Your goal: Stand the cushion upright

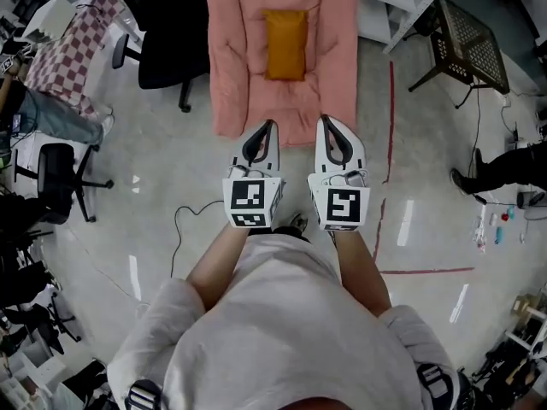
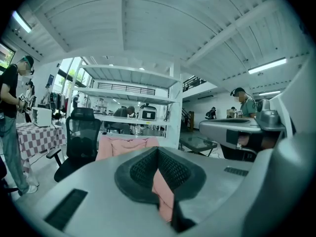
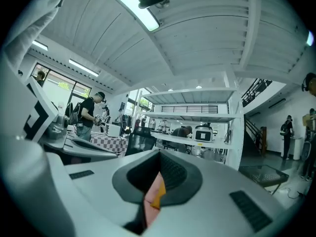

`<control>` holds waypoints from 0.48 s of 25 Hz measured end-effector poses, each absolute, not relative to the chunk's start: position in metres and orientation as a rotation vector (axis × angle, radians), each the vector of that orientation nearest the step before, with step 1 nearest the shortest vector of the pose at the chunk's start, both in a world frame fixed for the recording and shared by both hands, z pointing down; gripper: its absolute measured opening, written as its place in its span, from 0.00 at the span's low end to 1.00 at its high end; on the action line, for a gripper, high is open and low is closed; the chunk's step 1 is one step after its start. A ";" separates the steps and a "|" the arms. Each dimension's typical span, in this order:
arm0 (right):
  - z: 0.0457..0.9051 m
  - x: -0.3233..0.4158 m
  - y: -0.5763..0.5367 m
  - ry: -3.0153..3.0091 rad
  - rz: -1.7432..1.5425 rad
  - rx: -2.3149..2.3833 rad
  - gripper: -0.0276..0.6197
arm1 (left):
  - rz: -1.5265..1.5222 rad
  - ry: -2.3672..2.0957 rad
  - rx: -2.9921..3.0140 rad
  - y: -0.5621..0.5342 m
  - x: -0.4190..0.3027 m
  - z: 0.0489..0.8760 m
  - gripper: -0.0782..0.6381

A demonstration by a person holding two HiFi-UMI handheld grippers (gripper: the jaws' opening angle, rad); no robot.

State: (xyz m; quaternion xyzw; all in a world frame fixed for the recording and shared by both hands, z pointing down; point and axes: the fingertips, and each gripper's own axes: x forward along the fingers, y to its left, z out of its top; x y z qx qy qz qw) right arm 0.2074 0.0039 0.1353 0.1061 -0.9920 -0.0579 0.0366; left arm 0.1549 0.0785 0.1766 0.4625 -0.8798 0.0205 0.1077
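The floor (image 1: 154, 186) is pale polished concrete, catching the ceiling lights in short bright streaks, and a red line (image 1: 391, 118) runs along it and turns a corner. A black office chair (image 1: 171, 32) stands next to a table with a checked cloth (image 1: 68, 54), and well off to the right sits a black lattice side table (image 1: 470, 37). Overhead is a white sloped ceiling (image 2: 163, 28) with beams and strip lights (image 2: 267, 65). White open shelving (image 2: 123, 94) stands at the far side, with tall windows (image 3: 64, 85) beyond it bright with daylight.
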 end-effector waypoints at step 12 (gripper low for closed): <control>0.123 0.261 -0.005 -3.105 -0.121 0.320 0.05 | 0.070 -2.668 1.375 0.074 0.205 0.150 0.13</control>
